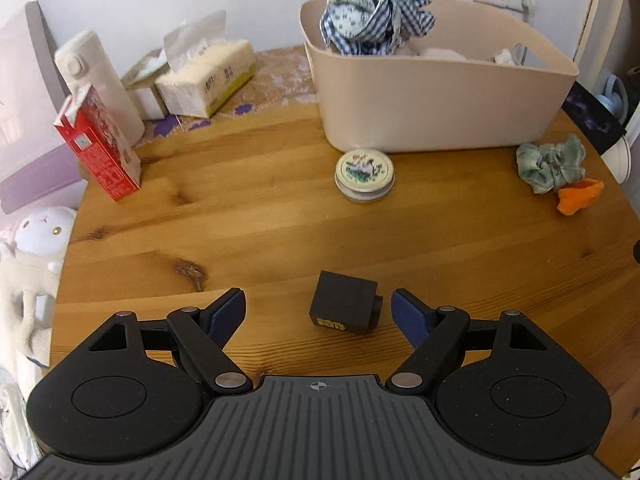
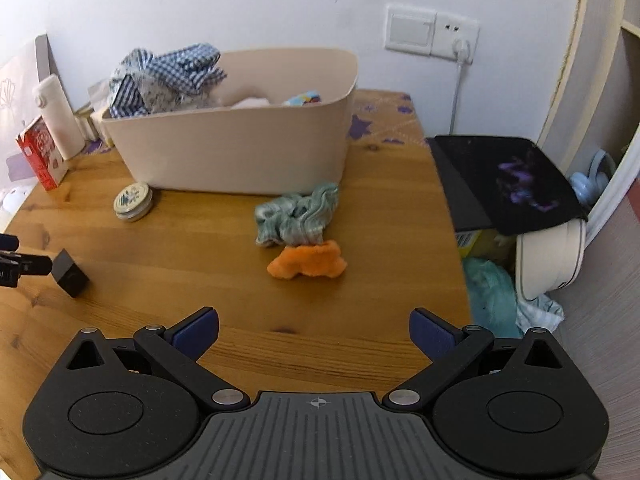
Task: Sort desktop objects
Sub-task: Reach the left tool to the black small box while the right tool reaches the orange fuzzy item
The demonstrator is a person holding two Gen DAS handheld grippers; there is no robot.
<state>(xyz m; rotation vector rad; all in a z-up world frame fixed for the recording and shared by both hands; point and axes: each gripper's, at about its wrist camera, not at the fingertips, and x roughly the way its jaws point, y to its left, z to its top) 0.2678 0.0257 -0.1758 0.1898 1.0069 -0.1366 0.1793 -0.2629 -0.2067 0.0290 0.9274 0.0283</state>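
A small black box [image 1: 344, 300] lies on the round wooden table [image 1: 248, 216] between the fingers of my left gripper [image 1: 318, 311]. That gripper is open, and the box sits nearer the right pad without touching either one. A round tin [image 1: 365, 174] stands in front of the beige basket [image 1: 440, 112]. My right gripper [image 2: 314, 325] is open with nothing between its fingers, hovering short of an orange fuzzy piece [image 2: 308, 265] and a green scrunchie [image 2: 296, 220]. The black box [image 2: 72, 274] shows at the far left of the right wrist view.
The basket [image 2: 240, 152] holds checked cloth [image 1: 372, 20]. At the back left stand a red carton [image 1: 98, 144], a white bottle [image 1: 96, 80] and a tissue pack [image 1: 208, 76]. A plush toy [image 1: 36, 240] sits past the left edge. A black pad [image 2: 508, 184] lies off the right edge.
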